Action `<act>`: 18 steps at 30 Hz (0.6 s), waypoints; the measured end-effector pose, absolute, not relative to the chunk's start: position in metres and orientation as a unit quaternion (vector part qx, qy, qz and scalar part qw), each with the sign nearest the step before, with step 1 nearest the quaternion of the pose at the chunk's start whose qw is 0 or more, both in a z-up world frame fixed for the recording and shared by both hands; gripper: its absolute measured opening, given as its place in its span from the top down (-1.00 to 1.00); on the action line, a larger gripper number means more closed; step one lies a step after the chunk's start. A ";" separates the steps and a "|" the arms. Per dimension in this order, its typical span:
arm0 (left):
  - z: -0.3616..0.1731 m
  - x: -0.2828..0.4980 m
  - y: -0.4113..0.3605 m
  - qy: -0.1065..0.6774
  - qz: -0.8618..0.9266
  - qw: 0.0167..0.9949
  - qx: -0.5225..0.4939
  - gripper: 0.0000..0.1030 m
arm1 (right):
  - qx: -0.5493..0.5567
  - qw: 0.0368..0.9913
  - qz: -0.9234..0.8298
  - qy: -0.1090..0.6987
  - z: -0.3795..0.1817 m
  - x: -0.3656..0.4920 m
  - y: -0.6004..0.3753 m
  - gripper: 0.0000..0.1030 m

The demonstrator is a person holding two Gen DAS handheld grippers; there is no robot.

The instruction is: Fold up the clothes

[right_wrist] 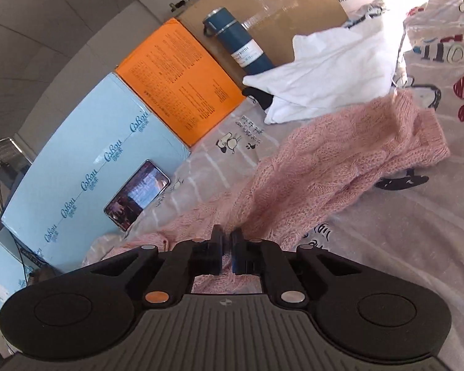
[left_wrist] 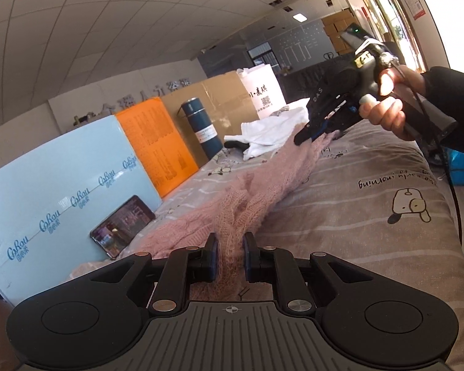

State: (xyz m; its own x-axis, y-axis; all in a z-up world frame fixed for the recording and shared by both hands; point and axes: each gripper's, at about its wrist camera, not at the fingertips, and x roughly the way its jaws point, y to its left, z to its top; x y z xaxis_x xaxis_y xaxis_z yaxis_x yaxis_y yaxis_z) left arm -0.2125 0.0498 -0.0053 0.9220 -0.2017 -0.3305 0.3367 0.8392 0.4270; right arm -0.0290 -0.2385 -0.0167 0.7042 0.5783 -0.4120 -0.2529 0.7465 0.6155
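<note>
sunlight is falling across a bed sheet printed with cartoon dogs, where a pink knit sweater is stretching in a raised band between the two claws. the left gripper is clenching a bunched fold of the sweater between its pads. the right gripper, seen from its own camera, is pinching the sweater's near edge with its fingers almost together; in the left view its tips are meeting the far end of the knit. a white garment is lying crumpled just beyond the sweater. a blue flask, an orange box, a light blue box and a phone are lining the bed's far side.
</note>
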 end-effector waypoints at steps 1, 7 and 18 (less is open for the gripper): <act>-0.005 -0.216 0.052 0.137 -0.143 0.950 0.241 0.71 | 0.255 0.893 0.239 0.285 -0.012 -0.041 -0.244 0.90; -0.006 -0.233 0.063 0.171 -0.165 0.952 0.195 0.71 | 0.213 0.917 0.238 0.238 -0.001 -0.118 -0.273 0.90; 0.004 -0.252 0.098 0.206 -0.164 0.963 0.062 0.36 | 0.151 0.918 0.247 0.271 -0.036 -0.153 -0.284 0.46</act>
